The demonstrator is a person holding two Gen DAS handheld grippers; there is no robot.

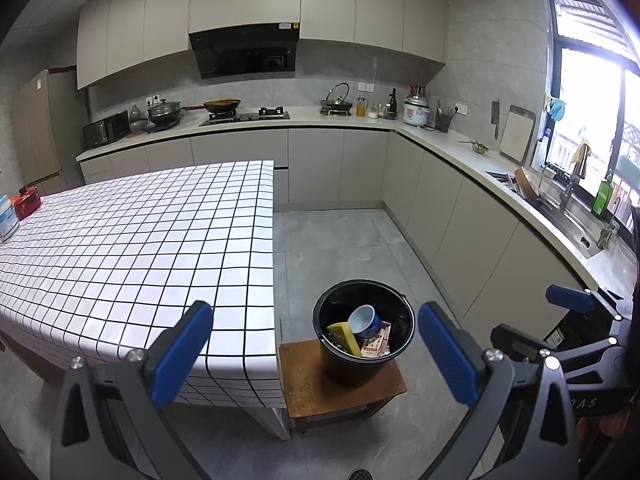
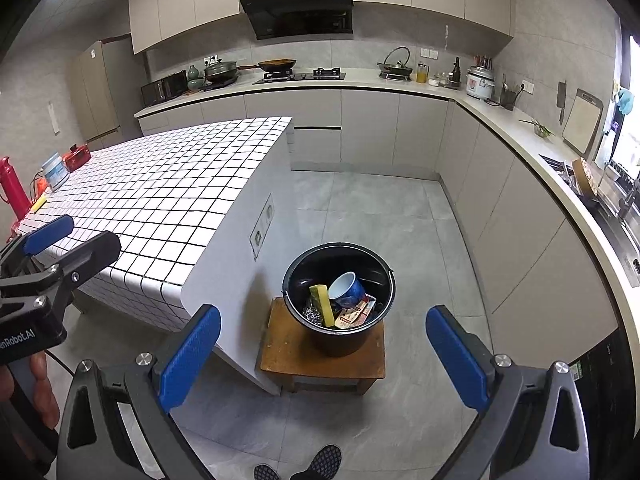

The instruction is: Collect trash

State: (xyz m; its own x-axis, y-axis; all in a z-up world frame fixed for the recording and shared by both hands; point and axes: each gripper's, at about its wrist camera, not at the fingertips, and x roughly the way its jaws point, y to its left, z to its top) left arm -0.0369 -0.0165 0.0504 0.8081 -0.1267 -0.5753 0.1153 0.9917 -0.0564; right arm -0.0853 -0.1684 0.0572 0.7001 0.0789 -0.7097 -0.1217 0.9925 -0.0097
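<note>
**Both grippers held empty above a filled bucket**

A black bucket [image 2: 338,300] stands on a small wooden stool [image 2: 320,356] on the grey kitchen floor, just beside the end of the bench [image 2: 160,200] with its white, black-gridded cloth. The trash is inside the bucket: a blue cup [image 2: 348,290] lying tilted with its pale inside showing, a yellow sponge [image 2: 323,305] standing on end against it, a printed wrapper [image 2: 354,314] beneath the cup, and what looks like a metal scourer [image 2: 312,314] low on the left side. The same heap shows from the left wrist view, where the bucket [image 1: 362,328] sits between the blue pads.

The left gripper [image 1: 316,356] is held above the corner of the bench and the stool, its fingers [image 1: 182,354] spread wide with nothing between them. The right gripper [image 2: 323,358] hovers over the floor in front of the stool, its fingers [image 2: 190,356] likewise wide apart and empty. Each gripper appears at the edge of the other's view, and a hand [image 2: 40,392] can be seen on the left one's handle. The toes of dark shoes [image 2: 312,464] show at the bottom.

At the far left end of the bench sit a white tub [image 2: 56,170], a small red object [image 2: 78,157] and a red bottle [image 2: 12,188]. The bench top nearer the bucket carries only its cloth. Along the back wall the kitchen counter [image 2: 360,80] holds a hob, pans and a rice cooker.
</note>
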